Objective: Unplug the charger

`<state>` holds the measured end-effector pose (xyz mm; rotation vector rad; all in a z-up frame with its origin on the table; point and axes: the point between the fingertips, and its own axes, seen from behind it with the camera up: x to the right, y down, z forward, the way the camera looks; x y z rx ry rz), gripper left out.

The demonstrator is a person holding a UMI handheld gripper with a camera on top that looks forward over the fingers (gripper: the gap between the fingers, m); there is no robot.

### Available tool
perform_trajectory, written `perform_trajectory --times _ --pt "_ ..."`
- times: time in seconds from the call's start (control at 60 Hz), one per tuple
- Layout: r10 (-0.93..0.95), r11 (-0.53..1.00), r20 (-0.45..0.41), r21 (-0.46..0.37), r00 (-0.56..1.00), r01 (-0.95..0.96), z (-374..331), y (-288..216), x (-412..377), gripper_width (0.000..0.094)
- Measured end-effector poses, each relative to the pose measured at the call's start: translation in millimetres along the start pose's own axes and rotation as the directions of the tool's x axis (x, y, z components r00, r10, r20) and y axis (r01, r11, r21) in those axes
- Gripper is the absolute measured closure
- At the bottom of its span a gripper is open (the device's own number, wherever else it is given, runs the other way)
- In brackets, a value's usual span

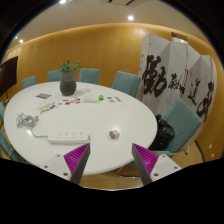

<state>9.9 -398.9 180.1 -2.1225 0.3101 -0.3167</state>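
Note:
A white power strip (71, 134) lies on the round white table (120, 115), near its front edge, just beyond my left finger. A small white charger-like object (116, 133) sits on the table to the right of the strip; whether it is plugged in is too small to tell. My gripper (112, 160) is open and empty, its magenta pads (77, 156) wide apart, held back from the table's front edge and above the floor.
A potted plant (68, 77) stands at the table's far side, with papers and small items (45, 98) around it. Teal chairs (127, 82) ring the table. A black bag (162, 132) sits on a chair at right. A calligraphy screen (176, 85) stands behind.

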Motion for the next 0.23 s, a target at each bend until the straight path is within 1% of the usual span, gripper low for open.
perform_trajectory --times 0.233 --pt "-0.008 1.0 0.006 0.008 1.0 0.008 -15.1 -1.3 -4.6 0.0067"
